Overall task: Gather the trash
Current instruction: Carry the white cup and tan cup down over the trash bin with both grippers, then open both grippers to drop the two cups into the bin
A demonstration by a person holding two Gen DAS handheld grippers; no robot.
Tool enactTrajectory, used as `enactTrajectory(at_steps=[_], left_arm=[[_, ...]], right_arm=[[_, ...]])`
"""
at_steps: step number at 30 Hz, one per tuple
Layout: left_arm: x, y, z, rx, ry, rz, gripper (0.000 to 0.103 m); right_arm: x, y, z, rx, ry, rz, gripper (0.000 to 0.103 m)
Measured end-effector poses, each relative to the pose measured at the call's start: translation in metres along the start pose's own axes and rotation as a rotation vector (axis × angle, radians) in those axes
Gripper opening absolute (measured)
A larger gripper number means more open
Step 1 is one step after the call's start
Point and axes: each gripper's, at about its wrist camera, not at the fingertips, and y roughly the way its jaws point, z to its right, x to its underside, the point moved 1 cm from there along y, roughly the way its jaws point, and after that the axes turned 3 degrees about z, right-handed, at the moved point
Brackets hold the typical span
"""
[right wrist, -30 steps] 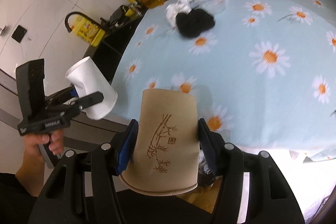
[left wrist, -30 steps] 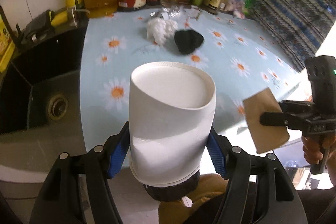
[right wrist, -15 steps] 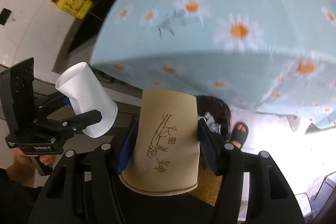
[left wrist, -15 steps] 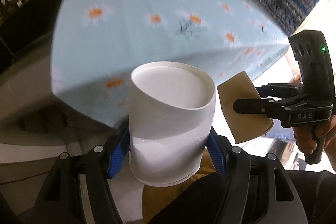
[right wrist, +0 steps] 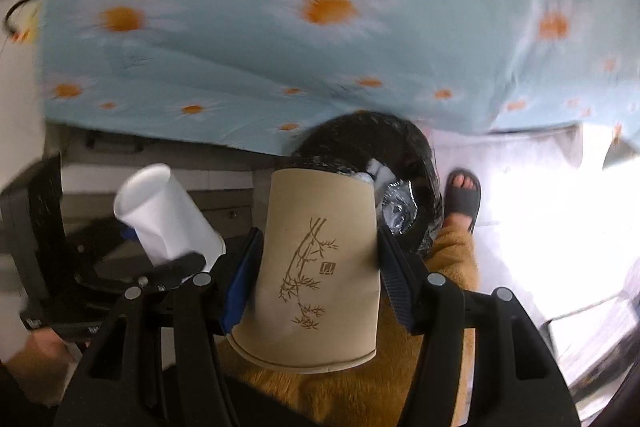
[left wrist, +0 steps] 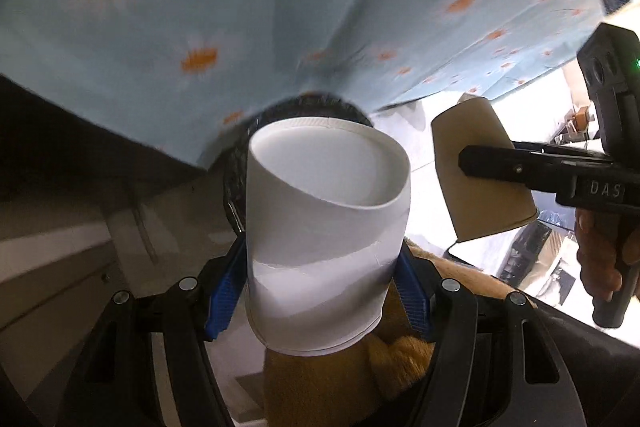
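My left gripper (left wrist: 320, 283) is shut on a white paper cup (left wrist: 324, 227), held upside down. My right gripper (right wrist: 320, 267) is shut on a brown paper cup with a bamboo print (right wrist: 316, 267), also upside down. Both are held just above a black-lined trash bin (right wrist: 416, 155) on the floor under the table edge; the bin holds crumpled plastic (right wrist: 396, 205). In the left wrist view the bin (left wrist: 236, 163) is mostly hidden behind the white cup. The brown cup (left wrist: 476, 171) shows at the right there, and the white cup (right wrist: 168, 215) shows at the left in the right wrist view.
The light-blue daisy tablecloth (right wrist: 320, 39) hangs over the table edge right above the bin. A foot in a grey slipper (right wrist: 460, 195) stands beside the bin on the right. Orange fuzzy trousers (right wrist: 452, 255) are close below the grippers. Grey cabinet fronts (left wrist: 60, 259) are at the left.
Both grippers have tilted and dropped from table height to below the table edge, with the cups still held. The trash bin has come into view under them.
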Motion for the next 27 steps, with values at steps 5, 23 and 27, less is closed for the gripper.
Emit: enactTrajectory(at_steps=[5, 23, 27], left_arm=[[0.009, 0.052, -0.016, -0.015, -0.059, -0.04, 0.066], [0.002, 0.12, -0.029, -0.078, -0.123, -0.068, 0.084], [0.004, 0.115, -0.035, -0.09, -0.141, -0.066, 0.084]], right_arm=[[0.004, 0.043, 0.032, -0.008, 0.137, -0.035, 0.058], [-0.003, 0.1, 0.058, 0.091, 0.213, -0.016, 0.078], [-0.001, 0.094, 0.058, 0.072, 0.223, -0.013, 0.078]])
